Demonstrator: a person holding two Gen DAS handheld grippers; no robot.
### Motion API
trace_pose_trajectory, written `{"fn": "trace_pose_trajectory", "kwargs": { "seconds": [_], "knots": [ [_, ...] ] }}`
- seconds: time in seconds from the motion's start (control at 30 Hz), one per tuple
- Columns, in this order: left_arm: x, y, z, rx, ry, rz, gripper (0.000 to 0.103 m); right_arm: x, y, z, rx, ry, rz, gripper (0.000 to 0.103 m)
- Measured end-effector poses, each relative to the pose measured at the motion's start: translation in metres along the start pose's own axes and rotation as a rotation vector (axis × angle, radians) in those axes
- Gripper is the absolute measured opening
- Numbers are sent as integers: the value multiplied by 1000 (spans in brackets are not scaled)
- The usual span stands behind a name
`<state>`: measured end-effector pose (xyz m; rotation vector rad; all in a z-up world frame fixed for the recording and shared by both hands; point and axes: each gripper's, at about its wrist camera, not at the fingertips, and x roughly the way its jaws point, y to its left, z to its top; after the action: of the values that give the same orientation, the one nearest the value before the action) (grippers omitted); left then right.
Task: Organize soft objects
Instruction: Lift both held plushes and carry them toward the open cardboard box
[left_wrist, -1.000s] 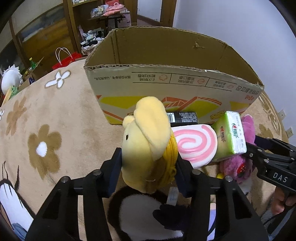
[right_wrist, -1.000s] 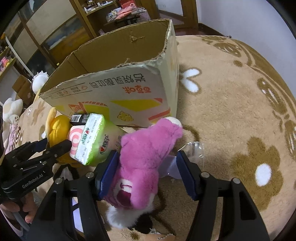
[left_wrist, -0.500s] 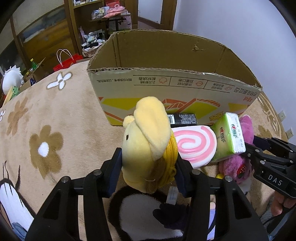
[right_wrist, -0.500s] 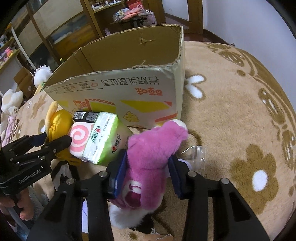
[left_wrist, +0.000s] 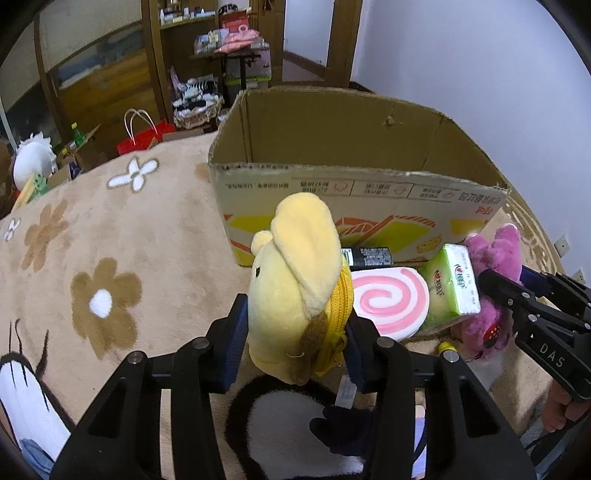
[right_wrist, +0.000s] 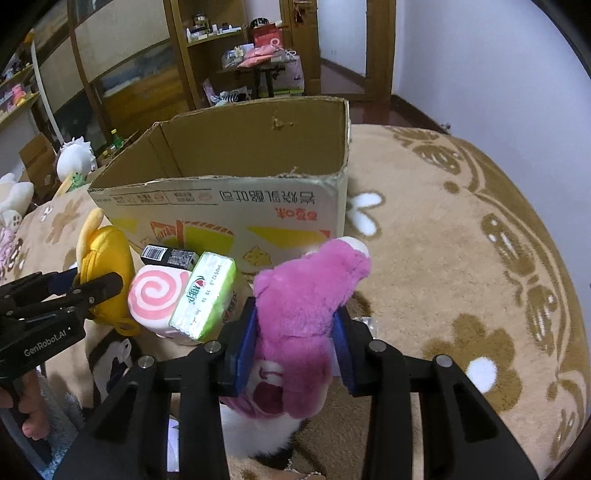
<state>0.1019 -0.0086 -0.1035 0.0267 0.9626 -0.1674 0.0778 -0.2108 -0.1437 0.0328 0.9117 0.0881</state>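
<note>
My left gripper (left_wrist: 293, 343) is shut on a yellow plush toy (left_wrist: 295, 280), held upright above the carpet in front of the open cardboard box (left_wrist: 354, 184). My right gripper (right_wrist: 295, 347) is shut on a pink plush toy (right_wrist: 306, 302), held up beside the box's near right corner (right_wrist: 341, 206). A pink swirl cushion (left_wrist: 388, 301) and a green tissue pack (left_wrist: 452, 284) lie between the two toys. The left gripper also shows in the right wrist view (right_wrist: 92, 286), and the right gripper in the left wrist view (left_wrist: 502, 291).
A black carton (left_wrist: 365, 254) lies against the box front. A black and white plush (left_wrist: 295, 424) lies under my left gripper. The beige flower carpet (left_wrist: 110, 258) spreads left; shelves and bags (left_wrist: 144, 133) stand behind.
Both grippers have risen with their toys, so the box interior shows more. The right jaws have closed tighter on the pink toy.
</note>
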Motion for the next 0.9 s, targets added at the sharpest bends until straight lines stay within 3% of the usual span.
{"fn": "trace_pose_trajectory", "kwargs": {
  "seconds": [0.5, 0.9],
  "knots": [
    [-47, -5, -5, 15, -156, 48, 45, -33, 11, 1, -37, -92, -57, 39],
    [-87, -10, -14, 27, -290, 85, 45, -76, 16, 2, -59, -247, -151, 39]
  ]
}}
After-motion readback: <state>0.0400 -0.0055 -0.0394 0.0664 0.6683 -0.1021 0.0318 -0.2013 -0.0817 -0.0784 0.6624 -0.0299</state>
